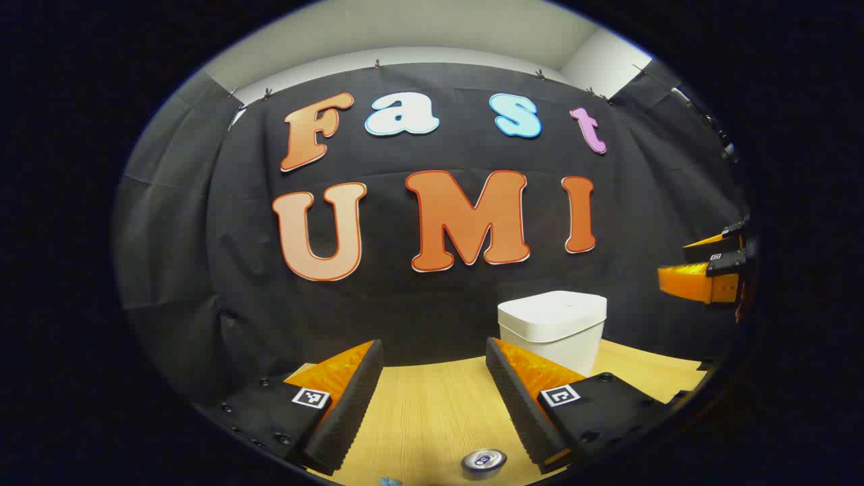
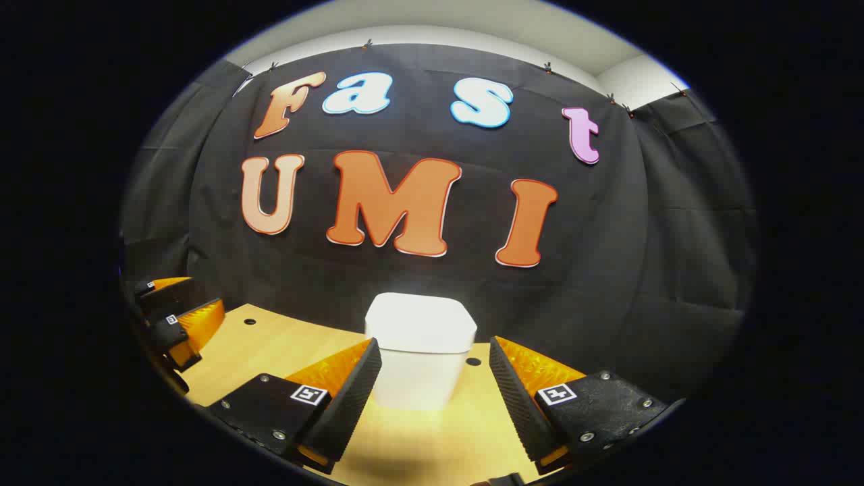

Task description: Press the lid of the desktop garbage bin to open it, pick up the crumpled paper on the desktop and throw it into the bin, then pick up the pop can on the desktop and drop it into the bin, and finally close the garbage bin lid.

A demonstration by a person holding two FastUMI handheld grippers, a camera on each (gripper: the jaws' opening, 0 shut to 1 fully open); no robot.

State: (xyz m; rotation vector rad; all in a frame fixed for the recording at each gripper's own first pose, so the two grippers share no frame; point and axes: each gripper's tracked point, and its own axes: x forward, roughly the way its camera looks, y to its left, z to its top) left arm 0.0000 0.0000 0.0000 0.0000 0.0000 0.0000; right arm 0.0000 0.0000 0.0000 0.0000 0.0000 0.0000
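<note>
In the left gripper view, our left gripper hangs spread wide over bare table, the can at six o'clock between its fingers, the closed white bin at one o'clock. Our right gripper, also spread, frames the bin at twelve, apart from both fingers.

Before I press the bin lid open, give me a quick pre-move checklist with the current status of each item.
1. Bin lid shut, ready to press: ok.
2. Right tool open, holding nothing: ok.
3. Right tool lined up with the bin: ok, bin sits between its fingers ahead.
4. Left tool open, holding nothing: ok.
5. Pop can upright on the table: ok.
6. Crumpled paper located: cannot tell.
</note>
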